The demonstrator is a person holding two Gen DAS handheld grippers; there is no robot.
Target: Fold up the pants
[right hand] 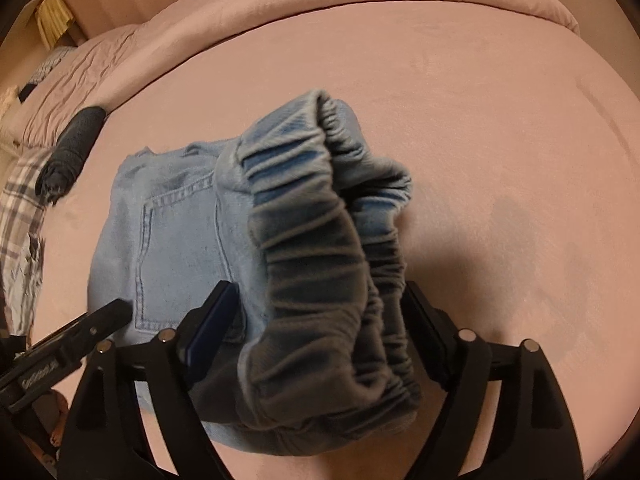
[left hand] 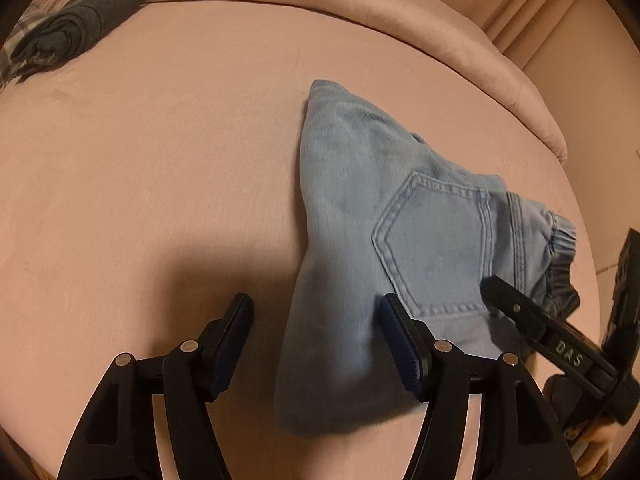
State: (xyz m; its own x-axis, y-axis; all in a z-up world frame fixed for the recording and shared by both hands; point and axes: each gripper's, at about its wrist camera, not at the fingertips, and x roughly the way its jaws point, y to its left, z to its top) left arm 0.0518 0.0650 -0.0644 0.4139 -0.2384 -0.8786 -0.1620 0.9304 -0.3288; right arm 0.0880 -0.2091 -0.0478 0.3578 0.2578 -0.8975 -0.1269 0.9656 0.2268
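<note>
Between the right gripper [right hand: 320, 312] fingers: pants [right hand: 168, 224] waistband.

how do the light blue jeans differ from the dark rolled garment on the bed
The light blue jeans are pale denim with a stitched back pocket; the dark rolled garment is charcoal and plain. The jeans lie folded between the grippers; the dark one sits rolled at the far left. Both rest on the pink bed.
</note>
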